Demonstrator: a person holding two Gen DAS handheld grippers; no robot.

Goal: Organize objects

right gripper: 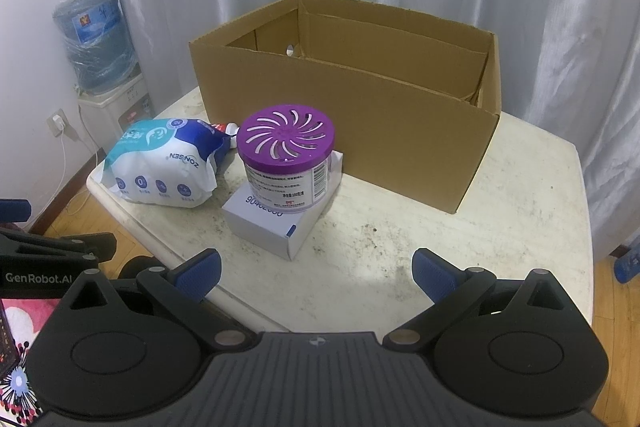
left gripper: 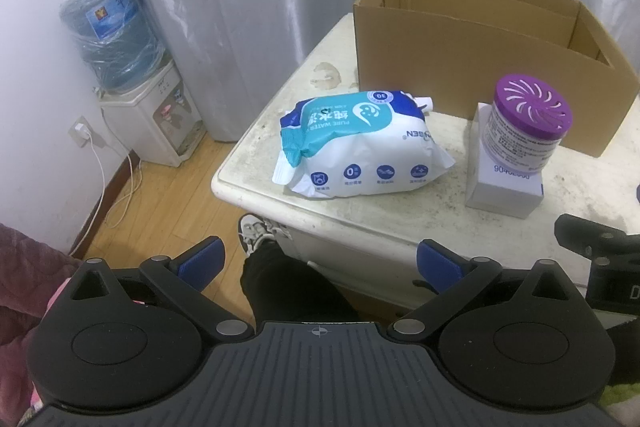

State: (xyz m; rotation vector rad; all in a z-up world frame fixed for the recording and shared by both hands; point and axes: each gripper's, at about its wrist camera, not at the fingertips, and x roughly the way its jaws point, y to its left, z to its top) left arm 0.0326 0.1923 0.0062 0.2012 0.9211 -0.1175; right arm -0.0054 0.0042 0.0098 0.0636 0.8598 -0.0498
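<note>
The worn cream table (right gripper: 400,247) is taken as landmark. At its left edge, a white-and-blue soft pack of wet wipes (left gripper: 360,143) is laid flat, its long axis running along the near edge. To its right, a purple-lidded round air-freshener jar (right gripper: 286,163) is stood upright on a small white cardboard box (right gripper: 272,231). Behind them, an open brown cardboard carton (right gripper: 360,99) is set along the far edge. Bare tabletop is left at the near right. The left tool (left gripper: 318,261) is held off the near-left corner, the right tool (right gripper: 316,267) over the near edge; both are tilted down, spread wide and empty.
</note>
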